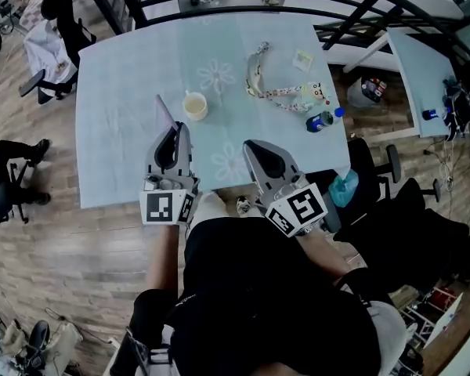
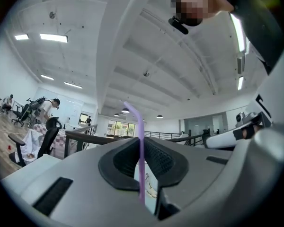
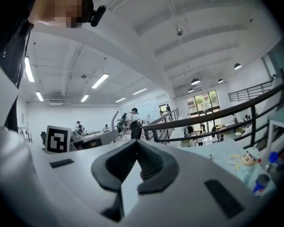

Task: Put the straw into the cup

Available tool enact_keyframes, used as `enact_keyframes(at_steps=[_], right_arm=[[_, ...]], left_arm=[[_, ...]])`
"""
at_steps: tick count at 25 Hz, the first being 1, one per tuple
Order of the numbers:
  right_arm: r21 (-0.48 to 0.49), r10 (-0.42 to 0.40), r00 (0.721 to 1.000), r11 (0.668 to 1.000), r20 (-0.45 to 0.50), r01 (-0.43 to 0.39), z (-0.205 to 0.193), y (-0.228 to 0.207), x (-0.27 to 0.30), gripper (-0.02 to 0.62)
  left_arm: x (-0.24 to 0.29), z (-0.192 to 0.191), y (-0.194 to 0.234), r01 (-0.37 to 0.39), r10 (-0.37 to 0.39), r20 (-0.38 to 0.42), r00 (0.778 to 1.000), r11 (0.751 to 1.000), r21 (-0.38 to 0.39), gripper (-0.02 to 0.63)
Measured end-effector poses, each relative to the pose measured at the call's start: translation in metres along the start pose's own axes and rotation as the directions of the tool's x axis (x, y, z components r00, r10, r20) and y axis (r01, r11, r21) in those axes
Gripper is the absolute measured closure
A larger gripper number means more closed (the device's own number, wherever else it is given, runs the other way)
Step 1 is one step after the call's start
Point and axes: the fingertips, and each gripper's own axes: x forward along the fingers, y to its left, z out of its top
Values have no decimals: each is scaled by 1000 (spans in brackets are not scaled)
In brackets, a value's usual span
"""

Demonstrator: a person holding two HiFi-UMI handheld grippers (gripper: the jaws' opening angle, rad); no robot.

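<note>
- A table under a pale blue cloth (image 1: pixel 113 139) stood on a wooden floor in an open-plan room, with dark railings beyond its far edge.
- Nearest, over the table's near edge, the left gripper (image 1: pixel 173 128) was clamped narrowly on a thin purple plastic straw (image 1: pixel 164 112), which rose out of the jaws and leaned far-left.
- Just right of it, the right gripper (image 1: pixel 252 146) had its jaws together and nothing between them.
- Farther on, the small cream cup (image 1: pixel 195 105) stood upright, near the straw but apart from it.
- Far right lay a patterned lanyard (image 1: pixel 258 77) and a blue bottle (image 1: pixel 323 121).
- The carry to the cup seemed in hand. The next move called for lining one straw end over the cup's mouth, lowering it in, then letting go.
</note>
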Motion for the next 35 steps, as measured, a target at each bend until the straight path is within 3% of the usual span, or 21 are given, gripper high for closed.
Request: enact_keyframes(at_steps=[7, 13, 19, 26, 35], right_arm=[[-9, -138, 990, 990, -2, 138, 9, -11, 38, 586], [-2, -265, 964, 964, -27, 265, 3, -31, 43, 586], [17, -360, 931, 932, -60, 361, -11, -42, 42, 586], [43, -439, 892, 894, -105, 445, -27, -54, 31, 586], [50, -452, 883, 886, -122, 461, -35, -56, 35, 586]], left_arm=[[60, -22, 47, 121, -122, -21, 992, 992, -36, 569], [111, -56, 73, 168, -171, -34, 985, 984, -61, 569], [141, -111, 85, 166, -178, -101, 979, 979, -121, 569], [144, -182, 88, 100, -128, -217, 968, 985, -137, 569], [142, -238, 87, 90, -126, -336, 933, 989, -120, 569]])
